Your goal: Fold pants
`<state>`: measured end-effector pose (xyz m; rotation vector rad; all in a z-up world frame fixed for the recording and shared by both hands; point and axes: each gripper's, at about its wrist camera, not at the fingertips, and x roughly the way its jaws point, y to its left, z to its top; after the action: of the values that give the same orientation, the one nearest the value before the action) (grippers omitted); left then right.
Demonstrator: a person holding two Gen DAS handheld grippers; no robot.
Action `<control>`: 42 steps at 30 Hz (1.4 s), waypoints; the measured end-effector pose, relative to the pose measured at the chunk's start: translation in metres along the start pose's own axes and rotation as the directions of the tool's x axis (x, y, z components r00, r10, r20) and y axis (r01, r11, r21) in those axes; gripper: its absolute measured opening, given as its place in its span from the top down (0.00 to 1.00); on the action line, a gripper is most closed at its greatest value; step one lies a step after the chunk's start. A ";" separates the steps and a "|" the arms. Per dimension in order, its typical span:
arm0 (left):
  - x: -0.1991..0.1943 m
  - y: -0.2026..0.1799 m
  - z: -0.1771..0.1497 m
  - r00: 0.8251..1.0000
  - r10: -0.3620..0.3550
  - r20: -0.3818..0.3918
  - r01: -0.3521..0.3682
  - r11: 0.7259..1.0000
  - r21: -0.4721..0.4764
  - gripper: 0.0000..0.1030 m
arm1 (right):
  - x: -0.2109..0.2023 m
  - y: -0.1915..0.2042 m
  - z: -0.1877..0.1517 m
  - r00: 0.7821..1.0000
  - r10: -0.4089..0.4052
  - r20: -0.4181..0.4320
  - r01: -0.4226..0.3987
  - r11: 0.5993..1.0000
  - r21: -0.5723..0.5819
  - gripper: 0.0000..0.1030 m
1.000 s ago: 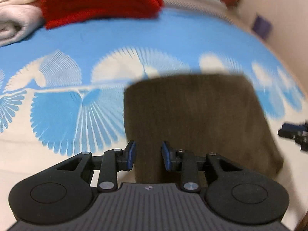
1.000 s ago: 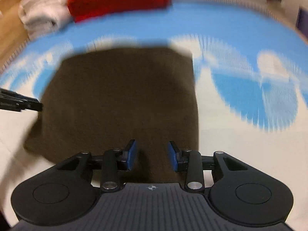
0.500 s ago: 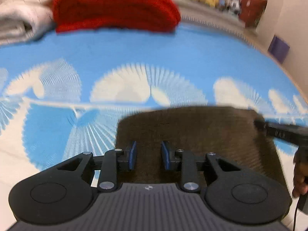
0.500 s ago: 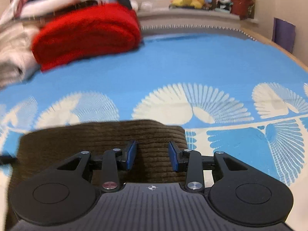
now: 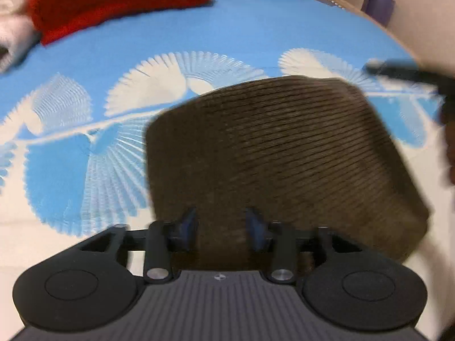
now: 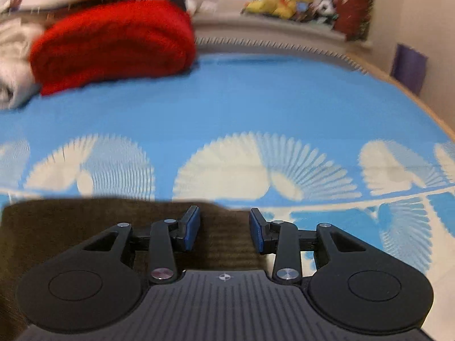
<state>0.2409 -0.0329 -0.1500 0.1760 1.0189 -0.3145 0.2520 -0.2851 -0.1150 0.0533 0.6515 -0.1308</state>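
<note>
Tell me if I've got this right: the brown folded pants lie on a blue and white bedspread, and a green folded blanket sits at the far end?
Not quite. The folded blanket at the far end is red, not green; the right wrist view shows it most clearly. The rest holds: the brown folded pants lie on the blue and white bedspread.

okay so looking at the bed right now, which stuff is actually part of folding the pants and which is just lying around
Part of the job:
brown corduroy pants, folded into a block
left gripper, jaws opening over the pants
right gripper, open over the pants' edge

Just lying about:
red knit
white laundry
stuffed toys
</note>
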 end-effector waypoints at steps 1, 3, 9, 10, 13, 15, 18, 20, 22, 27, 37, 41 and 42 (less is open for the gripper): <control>-0.007 -0.001 0.002 1.000 0.025 0.006 -0.025 1.000 -0.003 0.46 | -0.014 -0.002 0.003 1.000 0.000 0.027 0.000 1.000 0.008 0.60; -0.037 0.002 0.007 0.996 0.028 0.080 -0.024 0.999 -0.047 0.46 | -0.040 -0.005 0.010 0.998 0.020 0.059 -0.022 0.999 0.033 0.58; -0.134 0.005 0.000 0.957 0.160 0.242 -0.127 0.981 -0.147 0.15 | -0.155 -0.008 0.016 0.974 0.073 0.213 -0.079 0.997 0.019 0.13; -0.151 0.004 -0.009 0.946 0.178 0.270 -0.138 0.977 -0.159 0.13 | -0.176 -0.007 0.012 0.968 0.078 0.237 -0.082 0.997 0.006 0.06; -0.203 -0.009 -0.043 0.913 0.218 0.345 -0.156 0.967 -0.199 0.02 | -0.227 -0.007 -0.007 0.960 0.085 0.268 -0.088 0.996 -0.003 0.01; -0.231 -0.021 -0.070 0.898 0.243 0.367 -0.162 0.958 -0.239 0.01 | -0.256 -0.007 -0.025 0.959 0.103 0.264 -0.105 0.994 -0.008 0.01; -0.253 -0.038 -0.099 0.912 0.214 0.350 -0.118 0.954 -0.276 0.00 | -0.282 -0.007 -0.056 0.966 0.104 0.235 -0.106 0.994 -0.005 0.01; -0.257 -0.051 -0.123 0.929 0.173 0.327 -0.080 0.957 -0.280 0.00 | -0.289 -0.008 -0.071 0.983 0.103 0.153 -0.109 0.994 0.026 0.01; -0.251 -0.062 -0.139 0.953 0.168 0.252 -0.100 0.960 -0.260 0.00 | -0.296 -0.010 -0.077 0.986 0.101 0.136 -0.109 0.993 0.047 0.01; -0.247 -0.070 -0.143 0.955 0.182 0.236 -0.105 0.947 -0.305 0.00 | -0.300 -0.014 -0.089 0.992 0.077 0.098 -0.082 0.995 0.052 0.01; -0.229 -0.065 -0.128 0.957 0.196 0.214 -0.117 0.935 -0.335 0.00 | -0.300 -0.008 -0.093 0.993 0.046 0.107 -0.045 0.999 -0.012 0.01; -0.227 -0.065 -0.126 0.955 0.207 0.212 -0.131 0.937 -0.324 0.00 | -0.303 0.000 -0.096 0.993 0.073 0.095 -0.069 0.997 -0.040 0.01; -0.227 -0.065 -0.125 0.954 0.208 0.215 -0.133 0.938 -0.319 0.00 | -0.303 0.002 -0.096 0.993 0.077 0.093 -0.072 0.996 -0.049 0.01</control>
<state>0.0079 -0.0185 -0.0201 -0.0513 0.7867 -0.0164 -0.0443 -0.2432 -0.0072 0.0271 0.5563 -0.0462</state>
